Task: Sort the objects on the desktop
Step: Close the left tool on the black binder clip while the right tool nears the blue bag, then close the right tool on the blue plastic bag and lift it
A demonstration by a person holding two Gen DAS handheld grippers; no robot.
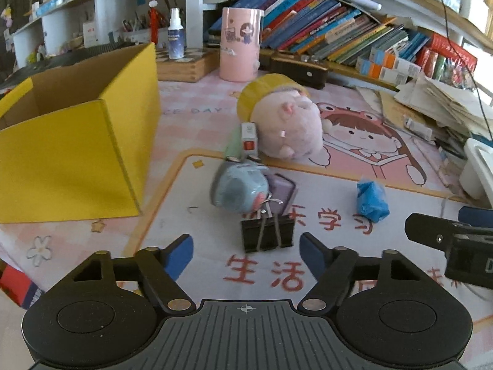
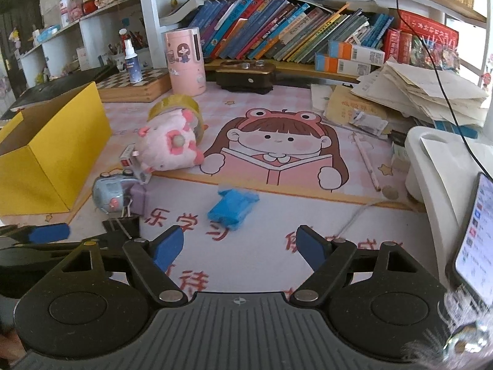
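Observation:
A black binder clip [image 1: 267, 234] stands on the desk mat just beyond my left gripper [image 1: 246, 254], whose blue-padded jaws are open and touch nothing. Behind the clip lie a pale blue round toy [image 1: 238, 188], a purple case [image 1: 283, 191], a small white box [image 1: 249, 138] and a pink plush pig [image 1: 288, 128] leaning on a yellow tape roll [image 1: 265, 91]. A crumpled blue bag [image 2: 232, 205] lies a little ahead of my right gripper [image 2: 240, 246], which is open and empty. The open yellow cardboard box [image 1: 77, 154] stands at the left.
A pink cylindrical container [image 1: 241, 44], a spray bottle [image 1: 176, 34] on a wooden chessboard box and a row of books [image 1: 332, 30] line the back. Piled papers [image 2: 416, 92], a white tray [image 2: 437, 166] and a lit phone [image 2: 476, 240] crowd the right side.

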